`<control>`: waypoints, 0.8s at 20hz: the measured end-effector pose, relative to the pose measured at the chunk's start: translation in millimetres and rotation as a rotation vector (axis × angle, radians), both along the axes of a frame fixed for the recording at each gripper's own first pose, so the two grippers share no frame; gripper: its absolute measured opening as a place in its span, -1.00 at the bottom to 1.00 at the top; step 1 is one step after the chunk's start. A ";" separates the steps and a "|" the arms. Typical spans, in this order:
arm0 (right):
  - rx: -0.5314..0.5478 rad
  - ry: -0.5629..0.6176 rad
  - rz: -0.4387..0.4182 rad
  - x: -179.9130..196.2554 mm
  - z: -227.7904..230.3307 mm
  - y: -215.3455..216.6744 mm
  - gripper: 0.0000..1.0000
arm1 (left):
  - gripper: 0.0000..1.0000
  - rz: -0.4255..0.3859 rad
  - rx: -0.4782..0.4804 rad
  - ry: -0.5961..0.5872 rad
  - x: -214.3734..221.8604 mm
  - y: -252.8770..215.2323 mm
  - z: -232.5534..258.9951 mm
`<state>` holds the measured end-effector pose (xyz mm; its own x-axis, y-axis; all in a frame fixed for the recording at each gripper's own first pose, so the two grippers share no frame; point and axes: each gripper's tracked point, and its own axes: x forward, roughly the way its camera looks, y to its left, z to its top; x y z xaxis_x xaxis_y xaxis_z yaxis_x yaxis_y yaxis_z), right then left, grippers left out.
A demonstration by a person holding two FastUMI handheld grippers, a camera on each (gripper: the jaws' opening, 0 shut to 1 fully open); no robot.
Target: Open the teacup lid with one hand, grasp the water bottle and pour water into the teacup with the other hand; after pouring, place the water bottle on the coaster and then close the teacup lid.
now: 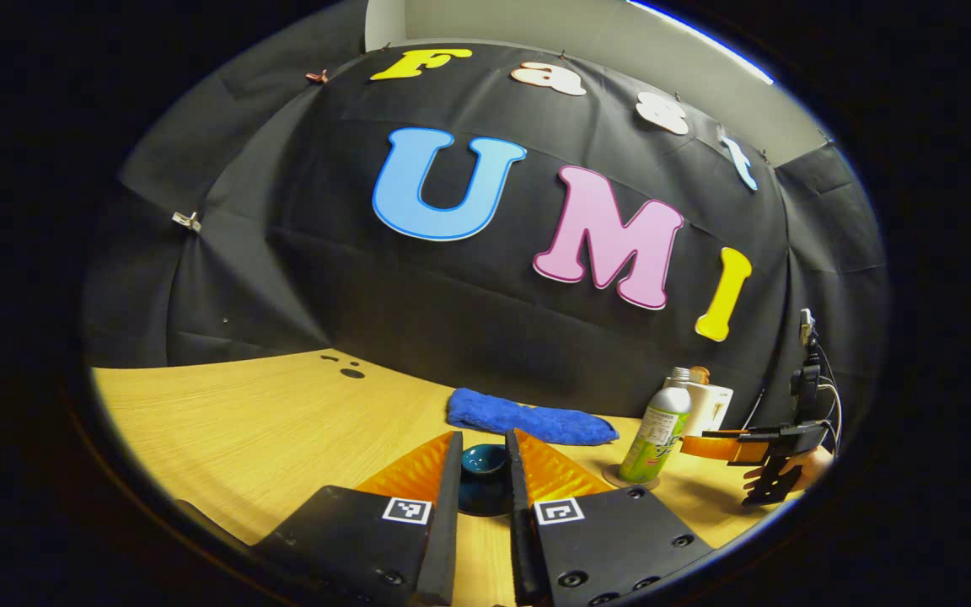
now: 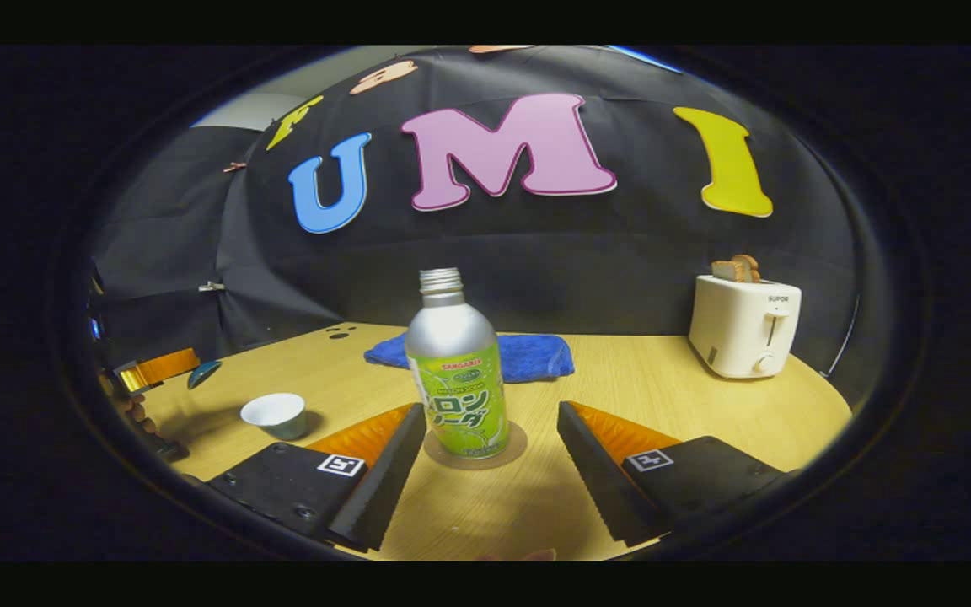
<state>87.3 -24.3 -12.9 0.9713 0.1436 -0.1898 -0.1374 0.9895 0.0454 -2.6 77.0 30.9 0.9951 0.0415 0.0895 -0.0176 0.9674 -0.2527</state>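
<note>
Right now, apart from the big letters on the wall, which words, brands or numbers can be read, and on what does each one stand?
"SUPOR": on the front of the white toaster.
Water bottle: print on its green wrap, too small to read surely.
Left gripper, right gripper: square code markers, no words.
Teacup lid and teacup: no text seen.

— Where is the left gripper view looking from?
— Low over the table (image 1: 283,405), facing the wall; bottle (image 1: 658,438) at lower right.
— And the right gripper view?
— It's sitting close before that bottle (image 2: 456,371), sharing the blue cloth (image 2: 528,354).
</note>
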 end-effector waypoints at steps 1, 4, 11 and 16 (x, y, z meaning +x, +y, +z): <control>-0.009 -0.010 0.001 -8.4 2.4 -1.0 0.93 | -0.40 -0.010 0.012 0.001 0.9 -5.7 0.4; -0.025 -0.031 0.014 -37.2 3.0 3.9 0.92 | -0.40 -0.058 0.031 -0.001 3.1 -25.9 4.4; -0.093 -0.165 -0.034 -79.7 11.4 1.0 0.89 | -0.40 -0.109 0.105 0.071 29.2 -54.2 -12.0; -0.008 -0.179 -0.016 -84.0 9.8 5.4 0.89 | -0.40 -0.116 0.174 0.125 48.1 -67.5 -23.9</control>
